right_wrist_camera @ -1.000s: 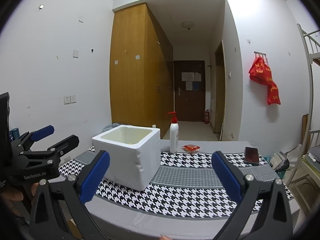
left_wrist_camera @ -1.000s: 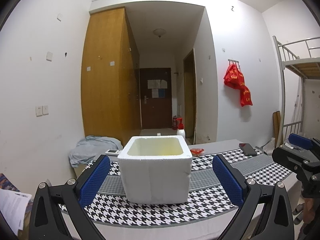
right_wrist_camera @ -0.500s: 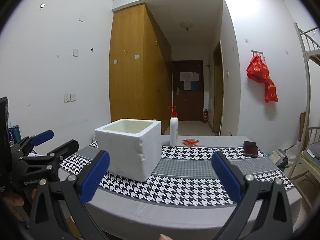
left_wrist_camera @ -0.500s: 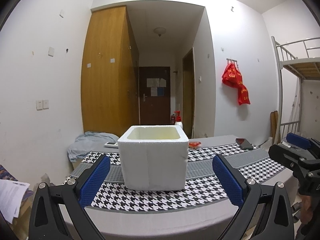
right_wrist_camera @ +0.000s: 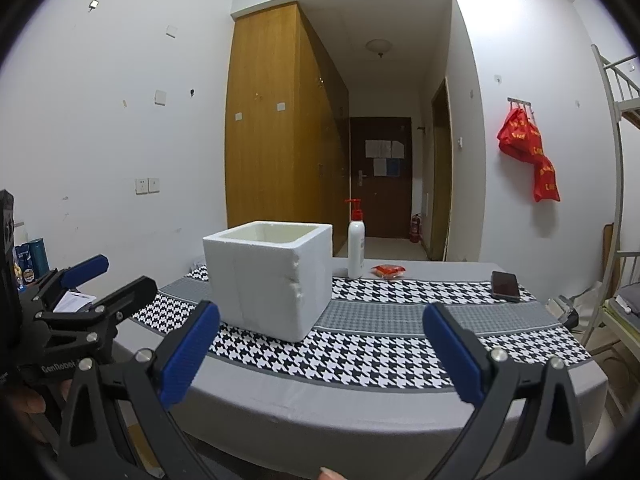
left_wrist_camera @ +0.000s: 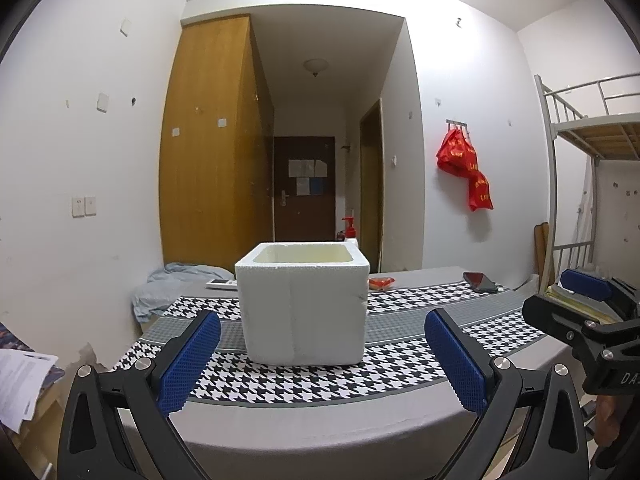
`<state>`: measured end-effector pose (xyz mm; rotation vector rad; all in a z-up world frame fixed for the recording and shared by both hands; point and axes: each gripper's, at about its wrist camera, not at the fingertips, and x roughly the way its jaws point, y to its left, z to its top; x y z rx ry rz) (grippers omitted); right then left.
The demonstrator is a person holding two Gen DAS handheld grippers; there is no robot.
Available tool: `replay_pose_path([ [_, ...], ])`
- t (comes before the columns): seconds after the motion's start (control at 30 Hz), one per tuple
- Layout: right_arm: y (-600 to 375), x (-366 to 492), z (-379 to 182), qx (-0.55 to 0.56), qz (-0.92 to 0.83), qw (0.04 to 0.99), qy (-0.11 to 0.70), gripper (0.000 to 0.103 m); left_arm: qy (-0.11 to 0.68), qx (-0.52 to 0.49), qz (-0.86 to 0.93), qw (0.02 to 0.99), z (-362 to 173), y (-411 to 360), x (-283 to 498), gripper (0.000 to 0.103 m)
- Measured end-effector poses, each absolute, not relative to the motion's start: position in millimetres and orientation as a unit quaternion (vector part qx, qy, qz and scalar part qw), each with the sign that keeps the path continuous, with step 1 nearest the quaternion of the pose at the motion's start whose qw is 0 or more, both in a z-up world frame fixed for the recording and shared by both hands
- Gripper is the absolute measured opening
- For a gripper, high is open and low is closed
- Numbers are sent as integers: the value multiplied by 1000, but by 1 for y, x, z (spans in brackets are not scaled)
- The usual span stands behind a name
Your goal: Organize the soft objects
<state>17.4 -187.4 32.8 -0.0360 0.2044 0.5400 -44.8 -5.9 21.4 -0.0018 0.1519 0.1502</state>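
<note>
Soft-object sorting: not yet begun, nothing in hand.

Left gripper [left_wrist_camera: 322,354]: fingers spread, empty, short of the table's [right_wrist_camera: 360,404] near edge. Foam box [right_wrist_camera: 270,278]: on the checked cloth [right_wrist_camera: 400,344] toward the table's left end, top open, contents hidden by its walls. Pump bottle [right_wrist_camera: 355,252], red packet [right_wrist_camera: 388,271], phone [right_wrist_camera: 505,285]: along the far edge. Right gripper [right_wrist_camera: 320,354]: fingers spread, empty. Blue cloth bundle [left_wrist_camera: 176,288] beyond the far left corner is possibly a soft item; all sorting remains.

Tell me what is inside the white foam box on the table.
Only the upper inner walls of the white foam box show, pale yellowish and bare. Its near wall hides the floor and lower interior in both wrist views, so any contents cannot be seen.
</note>
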Motion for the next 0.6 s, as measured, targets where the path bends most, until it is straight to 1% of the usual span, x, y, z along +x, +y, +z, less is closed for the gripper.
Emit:
replay_pose_path([
  [0.6, -196, 8, 28, -12, 261, 960, 101, 103, 68, 5, 69, 995, 23, -14, -54, 102],
])
